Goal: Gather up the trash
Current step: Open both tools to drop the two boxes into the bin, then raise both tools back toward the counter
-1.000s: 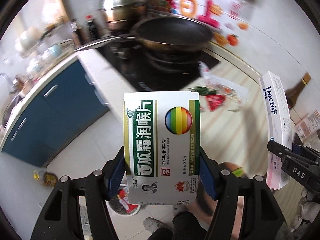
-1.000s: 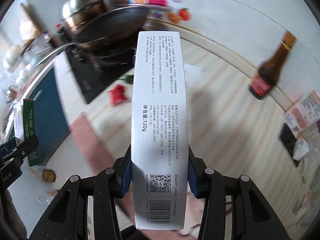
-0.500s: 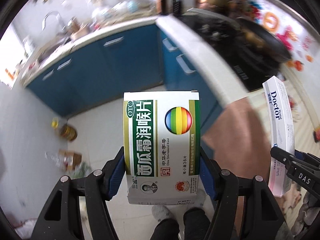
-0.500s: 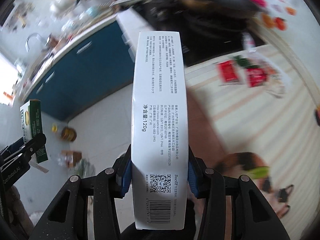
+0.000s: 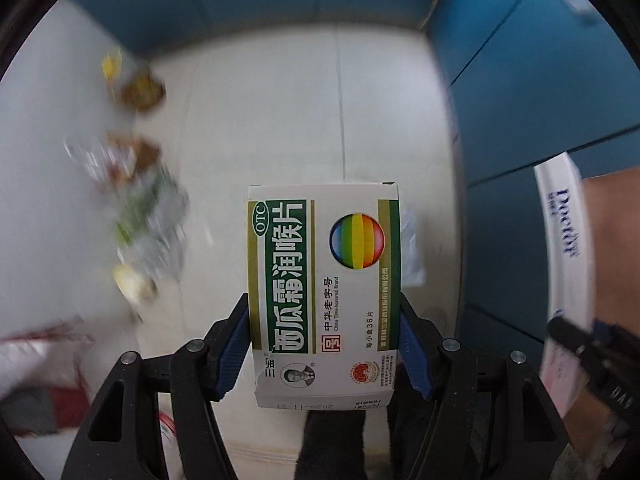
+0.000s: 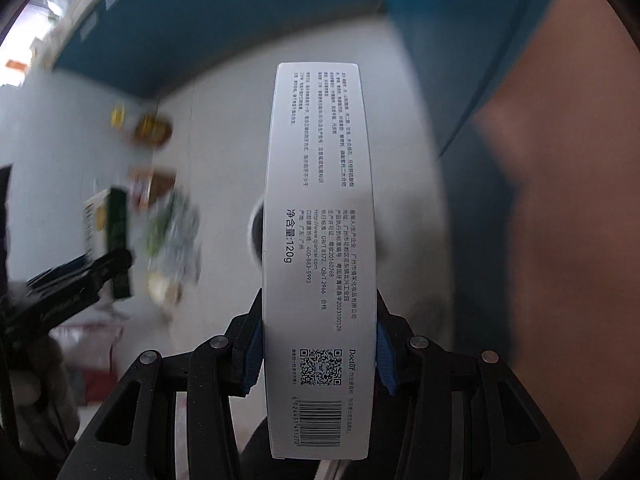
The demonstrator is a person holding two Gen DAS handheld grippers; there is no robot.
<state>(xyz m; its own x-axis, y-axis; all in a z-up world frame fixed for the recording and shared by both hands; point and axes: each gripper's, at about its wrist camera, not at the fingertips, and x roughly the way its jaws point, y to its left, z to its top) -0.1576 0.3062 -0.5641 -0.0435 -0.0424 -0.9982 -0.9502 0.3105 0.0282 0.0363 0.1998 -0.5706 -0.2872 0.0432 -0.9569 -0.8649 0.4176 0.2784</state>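
Observation:
My left gripper (image 5: 324, 340) is shut on a green and white medicine box (image 5: 324, 280) with a rainbow ball on it, held upright over the floor. My right gripper (image 6: 320, 344) is shut on a long white toothpaste box (image 6: 320, 240) with a barcode and QR code. Each box shows in the other view: the toothpaste box (image 5: 568, 264) at the right edge of the left wrist view, the medicine box (image 6: 108, 240) at the left of the right wrist view. A round bin rim (image 6: 256, 232) shows partly behind the toothpaste box.
Both views point down at a pale tiled floor (image 5: 280, 120). Blurred litter and a small oil bottle (image 5: 140, 88) lie on the floor at left. Blue cabinet fronts (image 5: 520, 100) stand at the back and right. A red and white bag (image 5: 44, 360) sits at lower left.
Both grippers have swung away from the counter and stove and tilted down toward the floor. The boxes stay gripped. The floor litter now appears closer.

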